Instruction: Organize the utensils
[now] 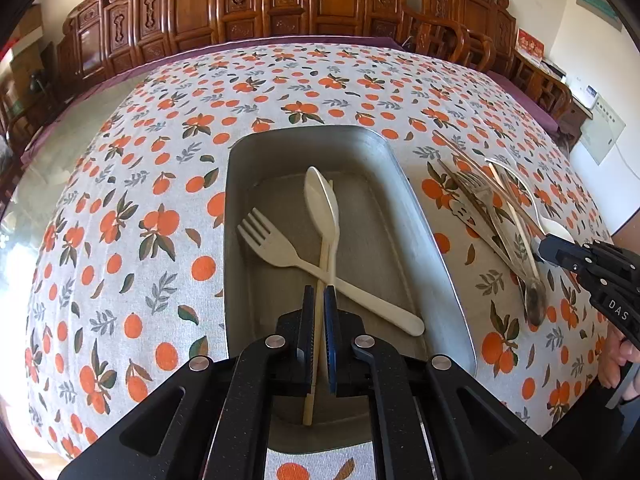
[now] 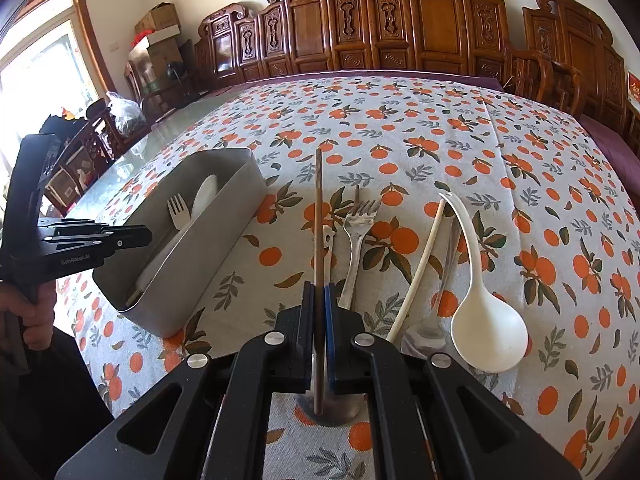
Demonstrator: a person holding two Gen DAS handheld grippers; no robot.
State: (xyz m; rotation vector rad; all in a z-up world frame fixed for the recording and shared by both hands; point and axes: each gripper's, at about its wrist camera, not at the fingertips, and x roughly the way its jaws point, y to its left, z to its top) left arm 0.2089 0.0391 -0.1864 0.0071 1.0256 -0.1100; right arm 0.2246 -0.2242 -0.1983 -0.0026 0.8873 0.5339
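Your left gripper (image 1: 319, 300) pinches a cream plastic chopstick (image 1: 316, 344) over the grey metal tray (image 1: 436, 248); your right gripper (image 2: 319, 300) clamps a brown wooden chopstick (image 2: 318, 216) above the tablecloth. Either could pivot and slip.

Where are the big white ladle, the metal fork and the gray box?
white ladle (image 2: 489, 330): right wrist view, on its bowl.
metal fork (image 2: 359, 222): right wrist view, below its tines.
gray box (image 1: 434, 256): left wrist view, on its right wall.
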